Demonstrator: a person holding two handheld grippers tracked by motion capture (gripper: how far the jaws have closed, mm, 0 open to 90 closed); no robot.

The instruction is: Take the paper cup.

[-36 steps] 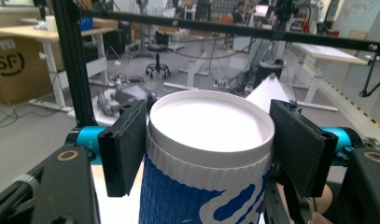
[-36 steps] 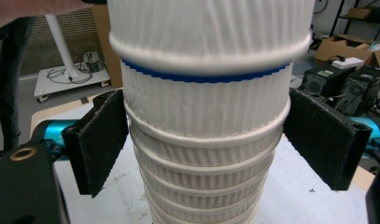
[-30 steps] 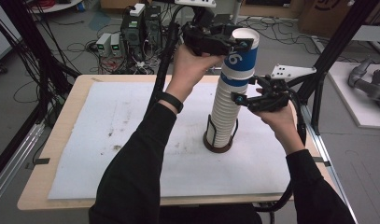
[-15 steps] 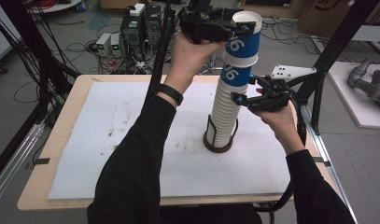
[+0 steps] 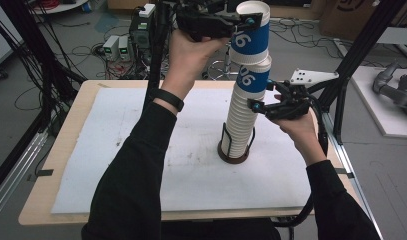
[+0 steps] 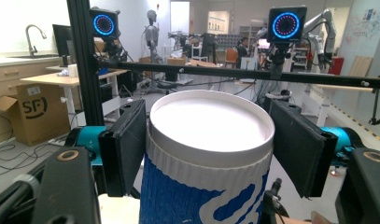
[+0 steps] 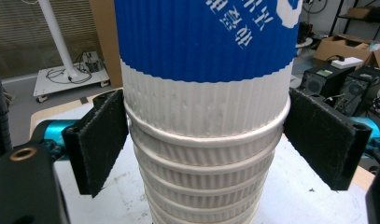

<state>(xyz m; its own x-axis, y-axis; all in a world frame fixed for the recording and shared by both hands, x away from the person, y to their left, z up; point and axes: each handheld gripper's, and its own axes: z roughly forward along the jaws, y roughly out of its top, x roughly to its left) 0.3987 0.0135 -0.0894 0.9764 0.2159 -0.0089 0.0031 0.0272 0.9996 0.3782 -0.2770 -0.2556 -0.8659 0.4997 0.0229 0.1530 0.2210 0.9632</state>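
A tall stack of upside-down ribbed paper cups [image 5: 240,117] [image 7: 206,158] stands in a dark wire holder [image 5: 234,154] on the white mat [image 5: 141,150]. My right gripper [image 5: 254,105] [image 7: 206,140] is shut on the stack below its uppermost blue band, a pad pressing on each side. The top blue-and-white cup [image 5: 250,37] [image 6: 211,158] is raised above the stack and tilts slightly, its lower rim still resting over the cup beneath. My left gripper [image 5: 251,21] [image 6: 208,135] is shut on this cup near its closed end.
Black frame posts rise at the table's left [image 5: 158,45] and right [image 5: 361,47]. A grey plate [image 5: 313,76] sits on the right gripper. Electronics boxes and cables [image 5: 118,47] lie on the floor behind the table. A grey robot arm [image 5: 391,87] rests at far right.
My left gripper has lifted the top cup upward and a little to the right, drawing it farther off the stack. The right gripper and the stack have stayed in place.
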